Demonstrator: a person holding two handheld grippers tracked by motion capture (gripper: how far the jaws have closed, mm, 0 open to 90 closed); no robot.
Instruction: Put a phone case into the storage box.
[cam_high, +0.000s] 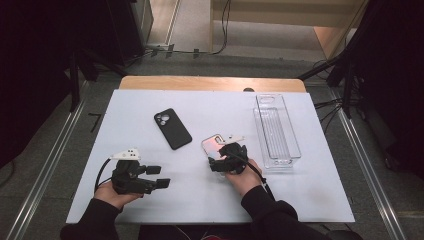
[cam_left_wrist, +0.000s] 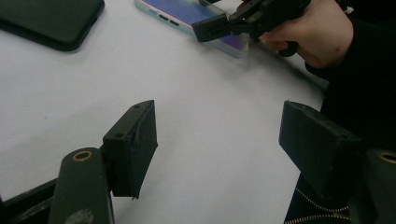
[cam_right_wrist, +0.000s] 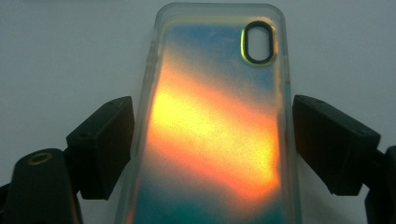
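Flat on matte white table (cam_high: 150, 105), glossy iridescent phone case (cam_right_wrist: 215, 140), right hand-held gripper (cam_right_wrist: 212, 149) straddling it, seemingly ungripped

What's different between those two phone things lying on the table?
The black phone is dark and opaque; the iridescent case shimmers orange, yellow and blue with a see-through rim. The black phone lies free of both grippers, while the iridescent case lies between the right gripper jaws. Both lie flat on the white table.
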